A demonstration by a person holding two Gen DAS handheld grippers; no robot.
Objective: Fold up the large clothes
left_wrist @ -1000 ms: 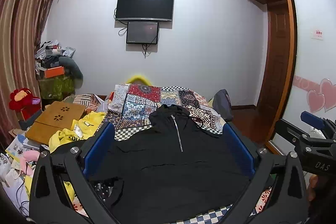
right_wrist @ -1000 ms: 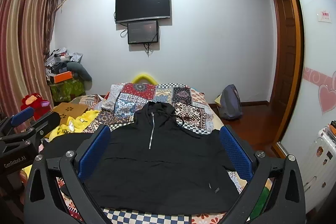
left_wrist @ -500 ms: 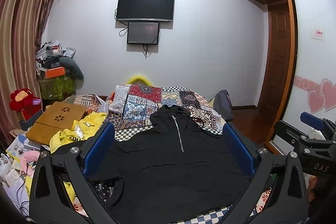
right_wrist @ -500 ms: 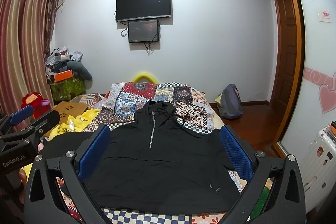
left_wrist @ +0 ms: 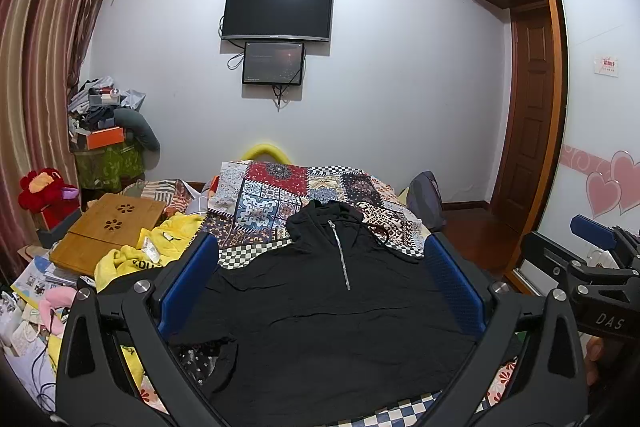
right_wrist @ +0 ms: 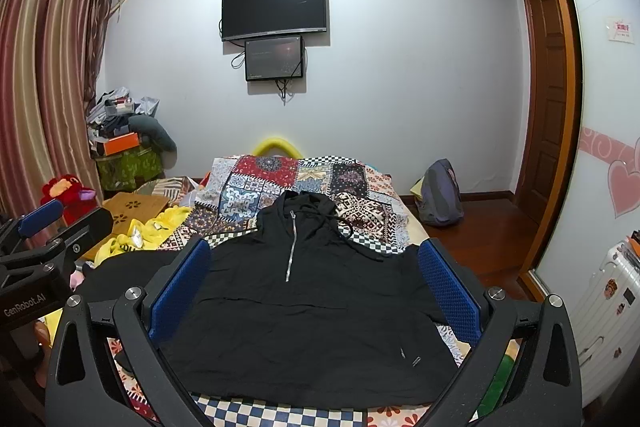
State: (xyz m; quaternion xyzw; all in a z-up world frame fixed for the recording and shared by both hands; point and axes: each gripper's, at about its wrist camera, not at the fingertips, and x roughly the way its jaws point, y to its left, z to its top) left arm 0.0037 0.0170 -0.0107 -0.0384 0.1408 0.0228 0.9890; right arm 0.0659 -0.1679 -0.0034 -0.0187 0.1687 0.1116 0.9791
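Black zip hoodie (right_wrist: 304, 307) spread flat, front up, on patchwork bedspread (right_wrist: 280, 175), ready for folding. Left gripper (left_wrist: 320, 287) and right gripper (right_wrist: 316, 287) hover above hem, both wide, empty.

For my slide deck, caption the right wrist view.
Open right tool above a black zip-neck hoodie laid flat on a patchwork bedspread.

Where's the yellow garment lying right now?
In both views the crumpled yellow garment lies left of the black zip hoodie, beside the wooden lap desk.
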